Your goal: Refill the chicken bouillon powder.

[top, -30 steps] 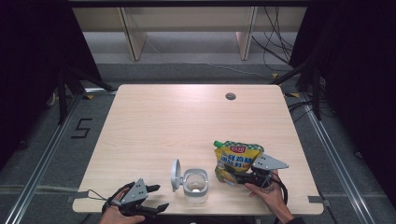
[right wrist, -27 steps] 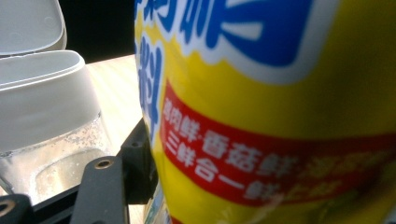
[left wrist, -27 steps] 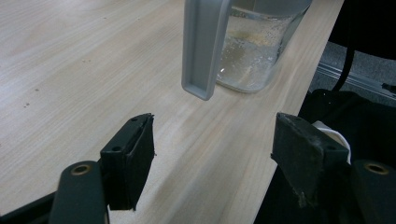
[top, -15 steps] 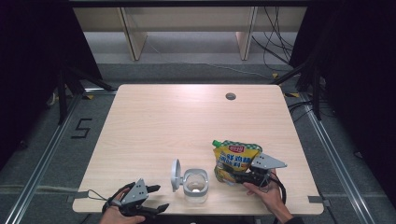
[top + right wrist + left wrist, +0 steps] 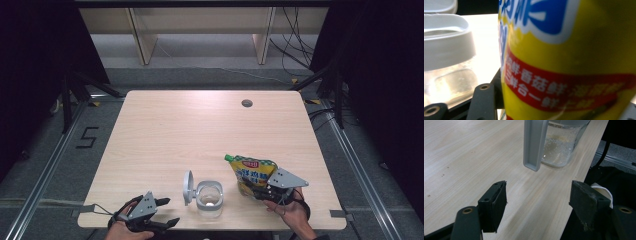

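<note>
Gripping yellow pouch [image 5: 252,173], right gripper [image 5: 261,192]

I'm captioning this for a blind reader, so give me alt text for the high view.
A person's right tool grips a yellow pouch near the front right of a light wooden table, beside a clear jar with its grey lid flipped open. The left tool rests open at the front left edge.

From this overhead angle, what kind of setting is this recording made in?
Probably a lab recording bay, not a home: a bare wooden table ringed by black curtains, metal floor rails, and a taped floor marker "5".
</note>
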A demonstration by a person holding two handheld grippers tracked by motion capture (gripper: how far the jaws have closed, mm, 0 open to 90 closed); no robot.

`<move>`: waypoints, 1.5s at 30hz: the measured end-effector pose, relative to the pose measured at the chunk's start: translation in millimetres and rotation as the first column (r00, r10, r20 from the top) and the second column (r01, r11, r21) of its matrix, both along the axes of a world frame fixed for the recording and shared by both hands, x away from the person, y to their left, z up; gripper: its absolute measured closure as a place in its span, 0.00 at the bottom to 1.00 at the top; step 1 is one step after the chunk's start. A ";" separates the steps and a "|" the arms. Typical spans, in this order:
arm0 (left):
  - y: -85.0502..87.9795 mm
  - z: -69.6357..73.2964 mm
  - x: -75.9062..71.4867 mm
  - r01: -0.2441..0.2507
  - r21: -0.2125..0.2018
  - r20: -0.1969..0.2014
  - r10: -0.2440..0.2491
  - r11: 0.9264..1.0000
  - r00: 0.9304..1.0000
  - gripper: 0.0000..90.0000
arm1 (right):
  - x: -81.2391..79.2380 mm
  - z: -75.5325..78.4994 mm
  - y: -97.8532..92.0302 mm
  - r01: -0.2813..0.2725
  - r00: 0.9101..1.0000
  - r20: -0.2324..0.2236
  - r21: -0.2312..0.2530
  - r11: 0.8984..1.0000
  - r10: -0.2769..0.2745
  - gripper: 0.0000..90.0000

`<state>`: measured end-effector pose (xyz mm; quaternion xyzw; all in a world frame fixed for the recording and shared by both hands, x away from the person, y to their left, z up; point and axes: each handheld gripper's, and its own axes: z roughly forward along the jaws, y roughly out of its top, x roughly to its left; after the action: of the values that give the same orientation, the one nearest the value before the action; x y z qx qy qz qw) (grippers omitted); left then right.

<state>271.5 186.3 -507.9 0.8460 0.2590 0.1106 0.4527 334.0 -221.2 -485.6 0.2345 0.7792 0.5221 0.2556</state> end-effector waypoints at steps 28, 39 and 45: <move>2.1 0.6 1.4 -0.016 -0.025 0.009 0.016 1.000 1.000 0.29 | -59.3 33.4 24.9 0.097 0.933 0.346 -0.508 0.856 0.100 0.49; 1.8 0.0 1.2 -0.020 -0.009 0.001 0.020 1.000 1.000 0.29 | -67.2 26.5 37.0 0.233 0.868 0.471 -0.661 0.713 0.153 0.49; 1.8 0.0 1.4 -0.017 0.001 -0.003 0.017 1.000 1.000 0.29 | -71.6 23.7 41.9 0.286 0.835 0.520 -0.689 0.666 0.180 0.51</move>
<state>272.9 188.1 -508.0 0.8441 0.2667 0.1133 0.4511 262.4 -179.3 -461.8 -0.0261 0.8080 0.1940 0.5558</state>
